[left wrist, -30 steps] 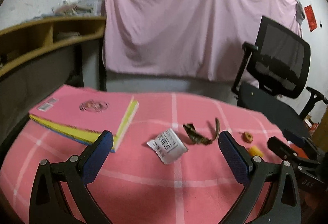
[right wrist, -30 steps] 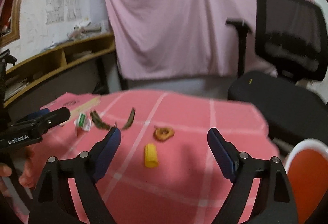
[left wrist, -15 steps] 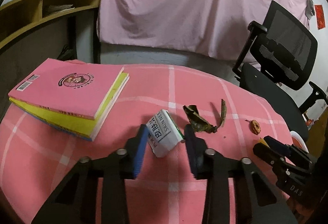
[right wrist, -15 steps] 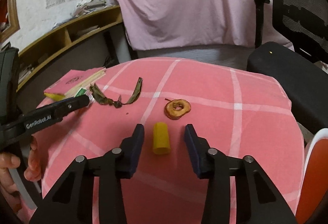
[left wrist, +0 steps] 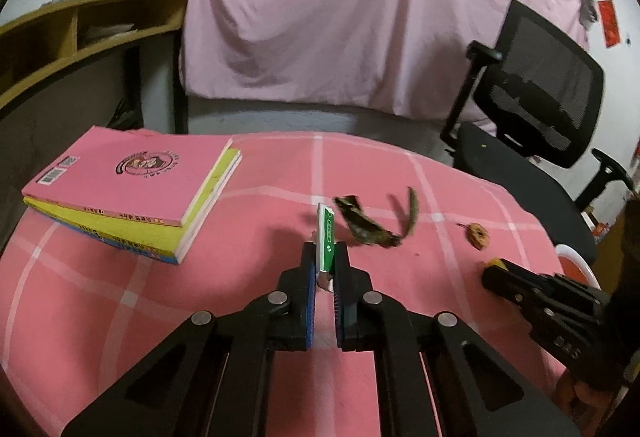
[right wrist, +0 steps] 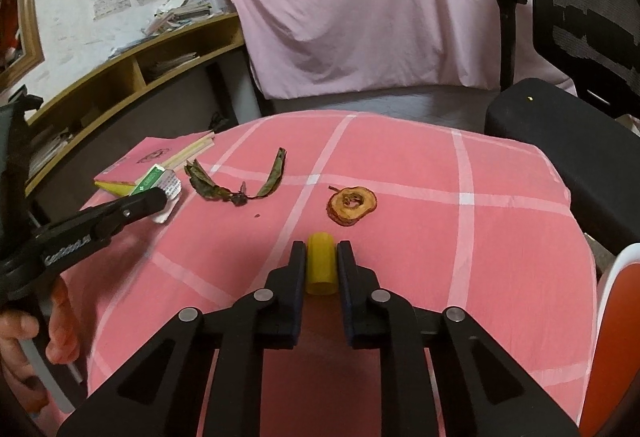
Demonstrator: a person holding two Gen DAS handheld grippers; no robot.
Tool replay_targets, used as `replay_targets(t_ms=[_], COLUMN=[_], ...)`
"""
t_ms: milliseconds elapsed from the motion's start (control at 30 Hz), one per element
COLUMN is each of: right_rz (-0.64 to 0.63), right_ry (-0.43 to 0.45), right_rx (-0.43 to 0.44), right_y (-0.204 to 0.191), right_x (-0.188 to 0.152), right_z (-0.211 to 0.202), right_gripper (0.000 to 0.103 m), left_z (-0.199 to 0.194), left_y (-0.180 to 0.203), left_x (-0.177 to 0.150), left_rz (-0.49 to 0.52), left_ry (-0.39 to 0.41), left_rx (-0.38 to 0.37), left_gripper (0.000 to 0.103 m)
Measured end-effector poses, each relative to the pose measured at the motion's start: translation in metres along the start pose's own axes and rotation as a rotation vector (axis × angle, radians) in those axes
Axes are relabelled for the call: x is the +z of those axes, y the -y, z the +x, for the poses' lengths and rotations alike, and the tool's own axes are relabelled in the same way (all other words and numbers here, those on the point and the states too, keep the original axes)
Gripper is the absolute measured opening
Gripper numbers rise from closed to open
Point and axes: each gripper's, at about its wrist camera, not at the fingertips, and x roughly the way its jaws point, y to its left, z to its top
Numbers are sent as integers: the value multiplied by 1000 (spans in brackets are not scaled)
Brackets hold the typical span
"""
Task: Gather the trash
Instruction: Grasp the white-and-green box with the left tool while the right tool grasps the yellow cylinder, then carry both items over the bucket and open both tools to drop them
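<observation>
My left gripper (left wrist: 324, 257) is shut on a small white and green paper box (left wrist: 326, 237), held on edge between the pads just above the pink checked tablecloth (left wrist: 160, 297). The box also shows in the right wrist view (right wrist: 158, 181). My right gripper (right wrist: 321, 257) is shut on a short yellow cylinder (right wrist: 320, 263) on the cloth. Dried brown leaves (left wrist: 368, 227) (right wrist: 236, 187) and a dried fruit slice (right wrist: 352, 205) (left wrist: 478, 235) lie on the cloth beyond the grippers.
A stack of pink and yellow books (left wrist: 128, 197) lies at the table's left. A black office chair (left wrist: 532, 117) stands to the right. A red bin with a white rim (right wrist: 616, 337) is at the right edge. A pink sheet (left wrist: 360, 17) hangs behind.
Both grippers have come down and closed: the left from wide open onto the paper box, which now stands on edge, and the right onto the yellow cylinder.
</observation>
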Motion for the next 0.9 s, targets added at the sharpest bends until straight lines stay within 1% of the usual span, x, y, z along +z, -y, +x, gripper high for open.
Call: replay_targets(t_ms=[167, 300, 333, 533, 600, 733, 900], right_rz=[5, 2, 0, -5, -4, -5, -39], right_ry=[60, 162, 200, 365, 407, 469, 551], right_rx=[4, 11, 10, 19, 16, -5, -57], right_y=[-1, -2, -3, -4, -4, -3, -3], right_x=[-3, -7, -9, -17, -20, -23, -26], right_z=[-13, -32, -38, -70, -81, -100, -125], right_gripper=[13, 13, 13, 13, 13, 13, 13], left_z=[-18, -32, -36, -60, -67, -80, -92], left_y=[13, 25, 28, 53, 61, 78, 100], left_x=[-11, -17, -19, -29, -30, -29, -27], left_rz=[52, 87, 97, 174, 197, 249, 309], left_ry=[42, 96, 111, 207, 232, 275, 326], left_rx=[-25, -37, -41, -48, -52, -67, -100], left_gripper=[5, 5, 5, 5, 5, 6, 6])
